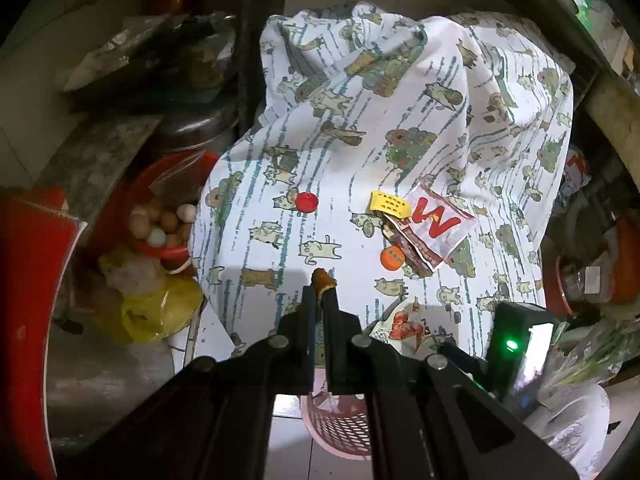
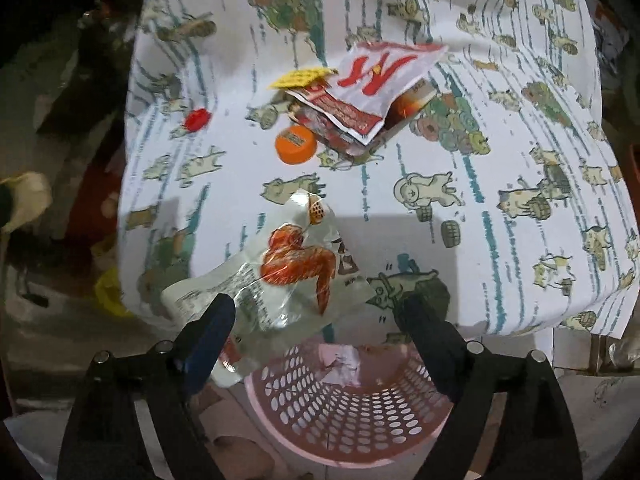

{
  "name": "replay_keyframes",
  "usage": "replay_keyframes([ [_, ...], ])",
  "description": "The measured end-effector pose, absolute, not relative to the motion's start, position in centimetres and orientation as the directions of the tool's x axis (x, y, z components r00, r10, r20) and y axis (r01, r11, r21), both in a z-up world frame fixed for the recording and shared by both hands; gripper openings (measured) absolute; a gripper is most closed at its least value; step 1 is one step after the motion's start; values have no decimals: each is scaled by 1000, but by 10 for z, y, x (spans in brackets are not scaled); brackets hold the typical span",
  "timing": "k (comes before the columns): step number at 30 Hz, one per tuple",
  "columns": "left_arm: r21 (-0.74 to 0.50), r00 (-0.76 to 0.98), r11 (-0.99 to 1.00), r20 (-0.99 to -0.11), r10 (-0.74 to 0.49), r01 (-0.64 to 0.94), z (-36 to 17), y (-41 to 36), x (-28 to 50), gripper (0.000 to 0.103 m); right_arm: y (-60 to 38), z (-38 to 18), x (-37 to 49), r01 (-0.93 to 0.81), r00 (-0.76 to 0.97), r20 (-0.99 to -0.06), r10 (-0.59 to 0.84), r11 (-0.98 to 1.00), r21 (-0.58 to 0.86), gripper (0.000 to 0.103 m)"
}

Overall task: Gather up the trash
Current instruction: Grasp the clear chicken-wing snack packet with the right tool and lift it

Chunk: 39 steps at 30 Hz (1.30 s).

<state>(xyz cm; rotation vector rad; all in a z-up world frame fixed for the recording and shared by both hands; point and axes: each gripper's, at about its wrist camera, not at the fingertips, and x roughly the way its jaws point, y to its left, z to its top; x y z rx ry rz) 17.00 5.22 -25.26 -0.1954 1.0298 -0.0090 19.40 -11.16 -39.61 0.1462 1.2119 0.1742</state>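
Observation:
My left gripper [image 1: 320,300] is shut on a small brown scrap [image 1: 322,279], held above the pink perforated basket [image 1: 340,424]. My right gripper [image 2: 320,316] is open above the same basket [image 2: 352,412]; a clear snack wrapper with a red chicken-wing print [image 2: 288,276] hangs between its fingers over the table's front edge, and I cannot tell whether it touches them. The wrapper also shows in the left wrist view [image 1: 404,326]. On the cat-print tablecloth [image 2: 480,168] lie a red cap [image 1: 307,202], an orange cap [image 2: 295,145], a yellow paper [image 1: 390,205] and a white-and-red "W" wrapper pile [image 2: 372,92].
Left of the table stand a red bowl of eggs [image 1: 164,224], a yellow plastic bag [image 1: 160,308], metal pots [image 1: 192,128] and a red panel [image 1: 28,300]. Bags and containers [image 1: 588,280] crowd the right side. Pale floor tiles lie around the basket.

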Motion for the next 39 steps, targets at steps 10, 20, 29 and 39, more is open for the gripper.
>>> replay_keyframes([
  [10,-183,514,976,-852,-99,-117,-254,66,172,3,-106,-390,229,-71,407,-894,187,982,173,36],
  [20,-179,519,977,-850,-94,-118,-253,68,175,3,-137,-370,258,-51,439,-879,184,982,180,50],
  [29,-174,518,978,-851,-90,-116,-253,67,176,3,-101,-371,247,-138,403,-900,168,983,122,101],
  [39,-156,511,978,-857,-63,-141,-258,73,176,3,-71,-392,244,-133,338,-934,119,988,78,101],
])
